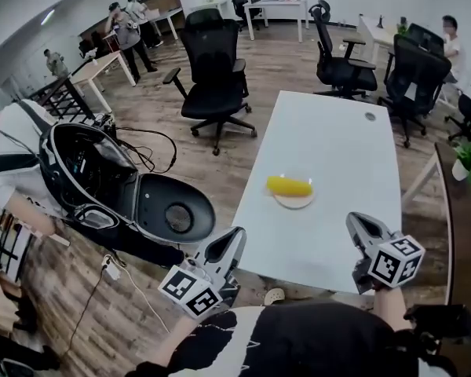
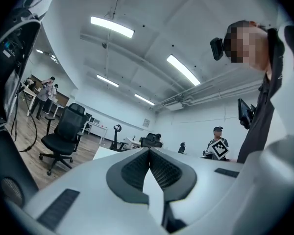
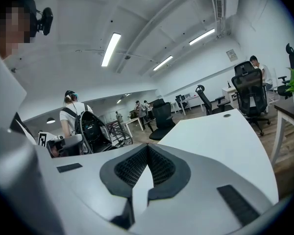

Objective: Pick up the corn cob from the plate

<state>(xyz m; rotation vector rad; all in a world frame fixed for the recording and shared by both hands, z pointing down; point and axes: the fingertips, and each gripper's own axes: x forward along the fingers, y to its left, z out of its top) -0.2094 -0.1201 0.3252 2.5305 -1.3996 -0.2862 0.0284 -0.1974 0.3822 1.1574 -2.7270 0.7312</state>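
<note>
A yellow corn cob lies across a small pale plate near the middle of the long white table. My left gripper hovers just off the table's near left corner, short of the plate. It is shut with nothing in it, and its ribbed pads meet at the tip. My right gripper is over the table's near edge, to the right of the plate, also shut and empty, its pads closed together. Neither gripper view shows the corn.
An open black hard case with cables lies on the wood floor to the left, a person beside it. Black office chairs stand beyond the table. A dark side table with a potted plant is at the right.
</note>
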